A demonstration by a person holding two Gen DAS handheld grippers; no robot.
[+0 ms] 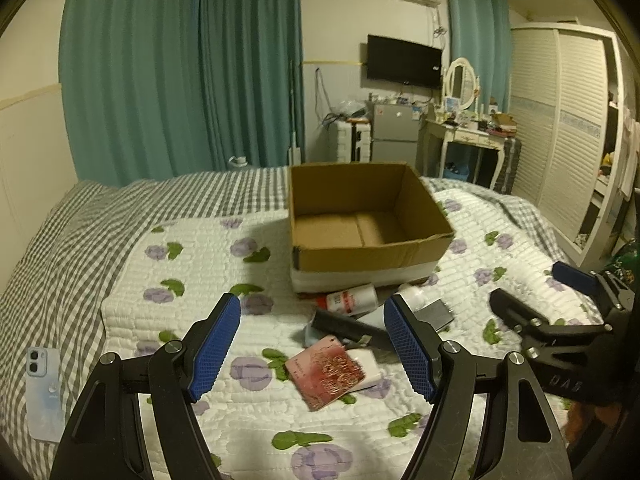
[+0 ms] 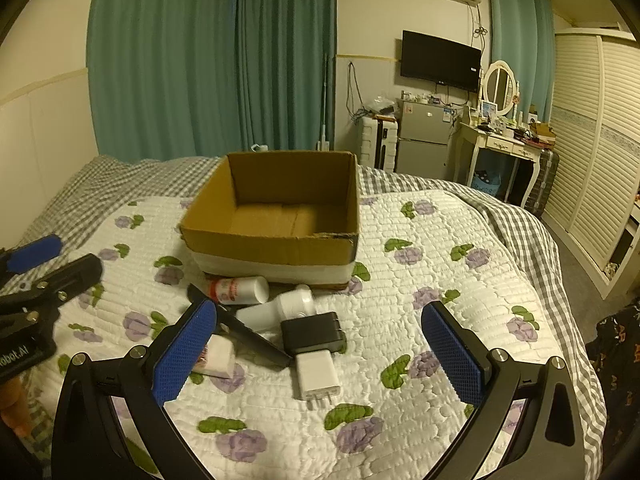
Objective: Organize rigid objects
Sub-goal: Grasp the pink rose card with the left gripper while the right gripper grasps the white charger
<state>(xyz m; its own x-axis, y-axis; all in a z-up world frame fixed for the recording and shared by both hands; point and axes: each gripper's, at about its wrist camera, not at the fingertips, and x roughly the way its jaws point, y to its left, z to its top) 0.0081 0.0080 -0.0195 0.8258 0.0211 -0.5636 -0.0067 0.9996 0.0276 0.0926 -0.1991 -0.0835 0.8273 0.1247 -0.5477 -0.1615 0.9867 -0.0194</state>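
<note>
An open, empty cardboard box (image 1: 372, 256) (image 2: 280, 244) stands on the quilted bed. In front of it lies a small pile: a white bottle with a red label (image 1: 352, 299) (image 2: 240, 290), a second white bottle (image 2: 280, 308), a black charger (image 2: 312, 334), a white plug adapter (image 2: 318, 376), a long black object (image 1: 348, 326) (image 2: 256, 336) and a red booklet (image 1: 326, 372). My left gripper (image 1: 314, 348) is open above the booklet and holds nothing. My right gripper (image 2: 320, 352) is open over the chargers and holds nothing.
A light blue phone (image 1: 44, 392) lies on the checked sheet at the left. Beyond the bed are teal curtains (image 1: 180, 72), a small fridge (image 2: 424, 140), a dressing table (image 2: 500, 144) and a louvred wardrobe (image 1: 568, 128).
</note>
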